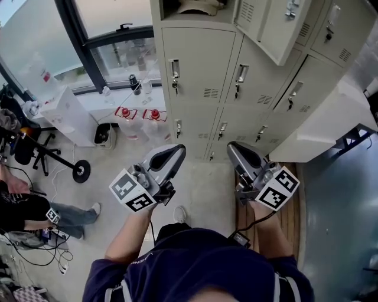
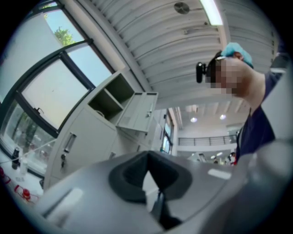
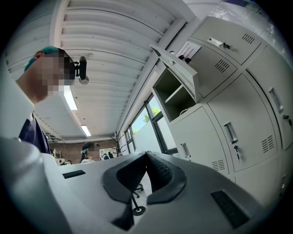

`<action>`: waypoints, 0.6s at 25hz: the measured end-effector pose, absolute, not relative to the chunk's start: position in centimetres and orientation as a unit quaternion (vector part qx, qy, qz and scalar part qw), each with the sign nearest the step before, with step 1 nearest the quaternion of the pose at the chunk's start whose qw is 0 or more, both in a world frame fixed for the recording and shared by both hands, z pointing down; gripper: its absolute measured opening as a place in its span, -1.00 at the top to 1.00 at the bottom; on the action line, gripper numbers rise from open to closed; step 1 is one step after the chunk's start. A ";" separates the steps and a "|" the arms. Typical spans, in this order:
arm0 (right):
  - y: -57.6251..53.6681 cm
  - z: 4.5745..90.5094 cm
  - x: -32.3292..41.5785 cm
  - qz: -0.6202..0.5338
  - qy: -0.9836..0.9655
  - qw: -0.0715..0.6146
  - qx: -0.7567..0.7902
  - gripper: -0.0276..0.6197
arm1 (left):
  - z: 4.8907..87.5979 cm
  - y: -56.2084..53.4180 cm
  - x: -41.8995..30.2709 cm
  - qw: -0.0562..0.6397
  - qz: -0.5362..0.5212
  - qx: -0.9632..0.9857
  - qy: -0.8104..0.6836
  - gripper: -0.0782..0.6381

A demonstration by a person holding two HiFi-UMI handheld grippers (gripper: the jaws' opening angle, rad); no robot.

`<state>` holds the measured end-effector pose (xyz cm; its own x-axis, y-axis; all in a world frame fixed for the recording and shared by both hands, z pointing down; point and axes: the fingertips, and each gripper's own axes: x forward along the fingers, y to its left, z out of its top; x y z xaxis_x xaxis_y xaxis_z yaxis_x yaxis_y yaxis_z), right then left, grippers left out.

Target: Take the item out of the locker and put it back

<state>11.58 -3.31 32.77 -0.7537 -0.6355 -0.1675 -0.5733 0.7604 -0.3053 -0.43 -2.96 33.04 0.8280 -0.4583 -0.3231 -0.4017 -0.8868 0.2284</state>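
While both grippers sit low in front of the lockers (image 1: 201, 88), the item (image 1: 201, 7) is in the one open compartment (image 1: 171, 9) of the top row. Its door (image 1: 271, 23) is swung out to the right. From the head view only a pale sliver of the item shows at the frame's upper edge, so I cannot tell its shape or long axis.

It lies ahead of and well above both sets of jaws, roughly between their two lines. The left gripper (image 1: 176, 151) looks to have the clearer path, since the open door hangs over the side of the right gripper (image 1: 234, 147).

Both hands are held side by side at about waist level, with the jaws pointing at the lower doors and tipped slightly upward. The left gripper's jaws meet at their tips with nothing between them, and so do the right's. The coming move likely calls for a reach up and forward, opening the jaws on the way.
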 end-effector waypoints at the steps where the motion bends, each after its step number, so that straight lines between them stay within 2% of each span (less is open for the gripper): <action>1: -4.2 32.6 11.2 -0.116 0.929 0.132 -0.327 0.90 | 32.9 -3.8 -0.7 0.075 -0.186 0.954 -0.222 0.77; 15: -14.6 30.6 5.9 -0.083 0.923 0.128 -0.353 0.90 | 31.8 -14.5 -5.2 0.072 -0.189 0.961 -0.188 0.77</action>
<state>5.86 -14.60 30.63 -0.7186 -0.6722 -0.1781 -0.6297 0.7377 -0.2436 -5.16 -14.51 31.85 0.8579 -0.3892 -0.3353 -0.3345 -0.9186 0.2103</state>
